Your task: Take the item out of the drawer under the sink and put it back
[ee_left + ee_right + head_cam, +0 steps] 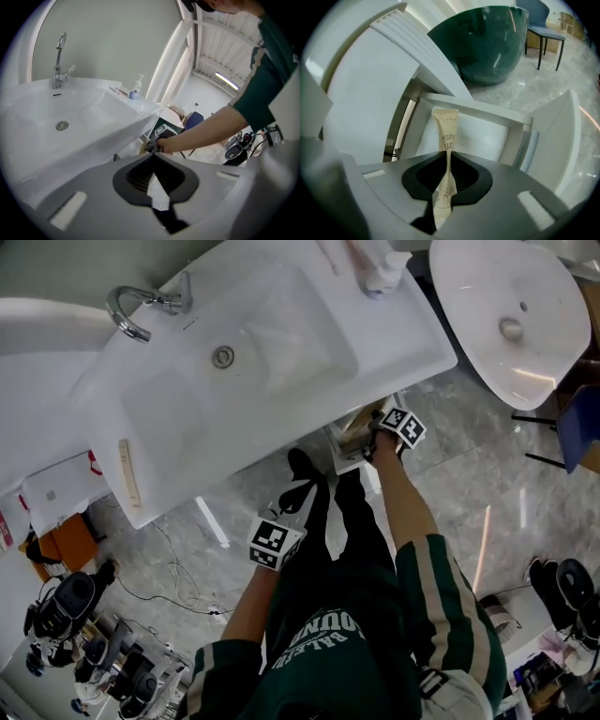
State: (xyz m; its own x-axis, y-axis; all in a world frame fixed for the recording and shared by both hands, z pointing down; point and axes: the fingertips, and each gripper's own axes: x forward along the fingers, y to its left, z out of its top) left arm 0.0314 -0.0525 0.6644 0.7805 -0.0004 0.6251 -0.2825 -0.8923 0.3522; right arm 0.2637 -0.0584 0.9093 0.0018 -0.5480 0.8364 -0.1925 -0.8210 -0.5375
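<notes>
Pinching the cream packet (446,140) along its lower half, the right tool (449,155) holds it upright, narrow jaws pressed on it and its printed end sticking out past the tips. The packet hangs over the open drawer (490,113), apart from the white rim and side walls, with bare drawer bottom behind it. The drawer juts out from under the front edge of the sink (281,442), whose slanted underside crowds the left side of the right gripper view. A dark green basin (487,42) stands beyond the drawer, with grey floor (469,446) open to its right. The left tool (153,157) hangs well back from the drawer, below the sink's front edge, its jaws meeting at the tips on nothing.
</notes>
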